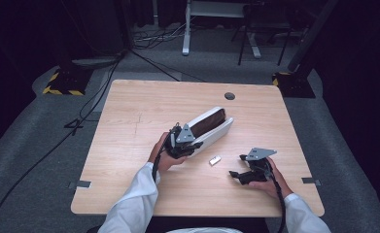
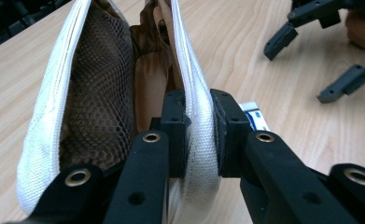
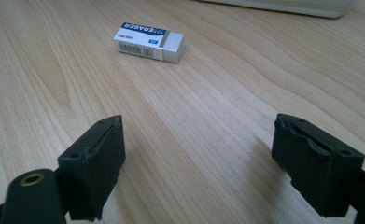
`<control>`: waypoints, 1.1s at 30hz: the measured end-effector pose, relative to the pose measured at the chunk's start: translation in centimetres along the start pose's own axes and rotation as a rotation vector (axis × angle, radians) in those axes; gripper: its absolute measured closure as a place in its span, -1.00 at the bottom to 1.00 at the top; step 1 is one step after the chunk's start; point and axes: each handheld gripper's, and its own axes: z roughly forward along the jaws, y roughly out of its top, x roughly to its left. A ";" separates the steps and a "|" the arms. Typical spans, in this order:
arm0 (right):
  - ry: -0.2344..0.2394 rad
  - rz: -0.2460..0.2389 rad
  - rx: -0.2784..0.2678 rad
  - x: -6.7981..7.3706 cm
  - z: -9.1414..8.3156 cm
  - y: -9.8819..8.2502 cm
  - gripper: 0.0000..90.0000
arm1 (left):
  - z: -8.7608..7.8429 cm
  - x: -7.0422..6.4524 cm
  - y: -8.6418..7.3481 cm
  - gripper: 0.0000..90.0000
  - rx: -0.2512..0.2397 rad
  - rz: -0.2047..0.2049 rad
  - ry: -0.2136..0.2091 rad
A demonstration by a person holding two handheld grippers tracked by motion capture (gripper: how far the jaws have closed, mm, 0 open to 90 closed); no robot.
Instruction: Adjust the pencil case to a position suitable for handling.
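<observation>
Left gripper view: pouch rim pinched, eraser waiting

Left gripper view has the left tool (image 2: 200,135) pressed together on one white zippered rim of the pencil pouch (image 2: 101,107), one pad inside the opening and one outside; pouch mouth gapes, brown mesh lining visible inside; high view puts the pouch (image 1: 212,127) near the counter (image 1: 129,111) centre, lying on its side with its opening facing the person's left. Eraser (image 3: 149,42) lies flat on the counter just beside the pouch, between the two tools; also seen in high view (image 1: 215,160). Right tool (image 3: 199,163) spread wide, nothing between the pads, hovering low and aimed at the eraser, a short way off.

Likely step: hold the pouch open while the right tool fetches the eraser. To do it well: keep the left pinch firm and lift the rim slightly so the mouth stays wide; bring the right tool square over the eraser's long sides, grip mid-body, not the sleeve end; approach the mouth from the open side, release deep inside.
</observation>
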 end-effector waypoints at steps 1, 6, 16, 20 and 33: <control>0.001 0.001 0.001 0.0 0.0 0.0 -0.60 | -0.2 -0.1 -0.1 0.71 -0.001 -0.001 -0.004; 0.000 0.001 0.000 0.0 0.0 0.0 -0.60 | -1.1 -0.6 -0.8 0.70 -0.005 -0.004 -0.008; 0.000 0.001 0.001 0.0 0.0 0.0 -0.61 | -2.3 -1.0 -1.5 0.36 -0.007 -0.034 0.045; 0.000 0.001 0.000 0.0 0.0 0.0 -0.60 | -2.6 -1.5 -1.4 -0.03 0.035 -0.036 0.082; -0.007 0.002 0.001 0.1 0.2 0.2 -0.61 | -6.4 -3.5 -2.4 -0.38 0.102 -0.010 0.180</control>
